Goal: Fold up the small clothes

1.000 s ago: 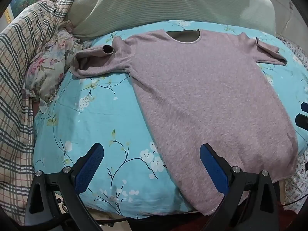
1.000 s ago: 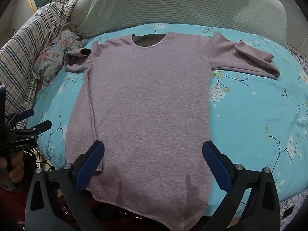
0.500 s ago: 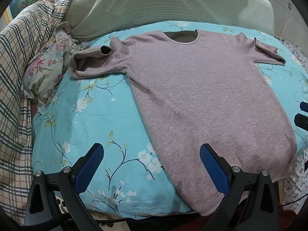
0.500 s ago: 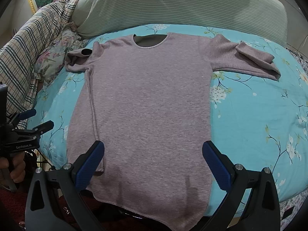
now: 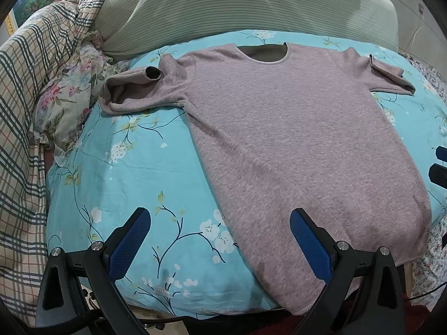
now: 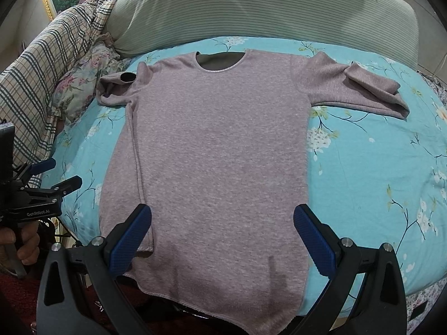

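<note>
Both tools are spread wide and holding nothing: the right tool (image 6: 222, 236) hovers right over the hem of the mauve sweater (image 6: 218, 150), while the left tool (image 5: 219, 240) straddles its left bottom edge. The sweater lies flat, face up on the floral turquoise bed (image 5: 134, 167), neckline pointing away toward the striped green pillow (image 6: 251, 11), sleeves folded back.

Shirt (image 6: 218, 150) mauve-pink, heathered. Sheet (image 6: 371, 173) turquoise, white blossoms, dark branches. Pillow (image 6: 251, 8) pale green, fine stripes. Blanket (image 5: 30, 89) beige plaid, dark lines. Small pillow (image 5: 67, 103) floral, pink. Pads (image 6: 130, 241) blue.
</note>
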Motion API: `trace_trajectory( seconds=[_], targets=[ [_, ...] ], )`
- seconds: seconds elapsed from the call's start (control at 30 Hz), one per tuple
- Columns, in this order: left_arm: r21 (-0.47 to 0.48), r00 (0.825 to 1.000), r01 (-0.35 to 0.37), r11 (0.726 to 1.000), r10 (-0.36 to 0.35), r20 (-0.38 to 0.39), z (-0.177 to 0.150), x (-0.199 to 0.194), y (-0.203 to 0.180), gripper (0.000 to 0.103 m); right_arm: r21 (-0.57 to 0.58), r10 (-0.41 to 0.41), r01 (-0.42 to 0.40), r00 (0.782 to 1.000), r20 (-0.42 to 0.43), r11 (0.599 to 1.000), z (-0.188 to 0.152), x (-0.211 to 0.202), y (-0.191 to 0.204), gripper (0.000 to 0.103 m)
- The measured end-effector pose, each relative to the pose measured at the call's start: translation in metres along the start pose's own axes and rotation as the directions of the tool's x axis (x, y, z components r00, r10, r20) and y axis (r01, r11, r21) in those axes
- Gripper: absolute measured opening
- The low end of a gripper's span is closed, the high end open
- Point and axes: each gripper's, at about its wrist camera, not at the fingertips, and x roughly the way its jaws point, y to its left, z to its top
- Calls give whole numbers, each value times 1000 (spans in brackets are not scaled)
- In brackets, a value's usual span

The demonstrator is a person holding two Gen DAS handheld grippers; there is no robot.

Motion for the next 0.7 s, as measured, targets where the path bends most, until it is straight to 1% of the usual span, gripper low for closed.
trace_trajectory(
  seconds=[0.07, 0.17, 0.27, 0.3, 0.4, 0.6, 0.7],
  targets=[
    [-1, 1000, 5, 1000, -5, 2, 0, 0, 0, 100, -1, -8, 8, 1000, -25, 1000, 1, 1, 1, 102],
    [-3, 1000, 10, 1000, -10, 8, 1, 0, 0, 100, -2, -9, 9, 999, -37, 1000, 2, 2, 1, 102],
    [-19, 999, 34, 999, -34, 21, 3, 0, 0, 100, -6, -11, 10, 999, -53, 1000, 2, 3, 0, 102],
    [-30, 998, 51, 998, -50, 31, 4, 0, 0, 100, -7, -10, 9, 999, -52, 1000, 3, 3, 0, 102],
    [-20, 999, 43, 999, -43, 13, 5, 1, -1, 100, -7, 1, -1, 1000, -29, 1000, 3, 2, -1, 102],
    [-4, 999, 34, 999, -34, 7, 6, 4, -3, 100, 0, -1, 1, 998, -61, 1000, 4, 3, -1, 102],
    [-8, 999, 48, 999, -48, -3, 6, 4, -4, 100, -2, 1, -1, 999, -39, 1000, 4, 3, 0, 102]
  ],
)
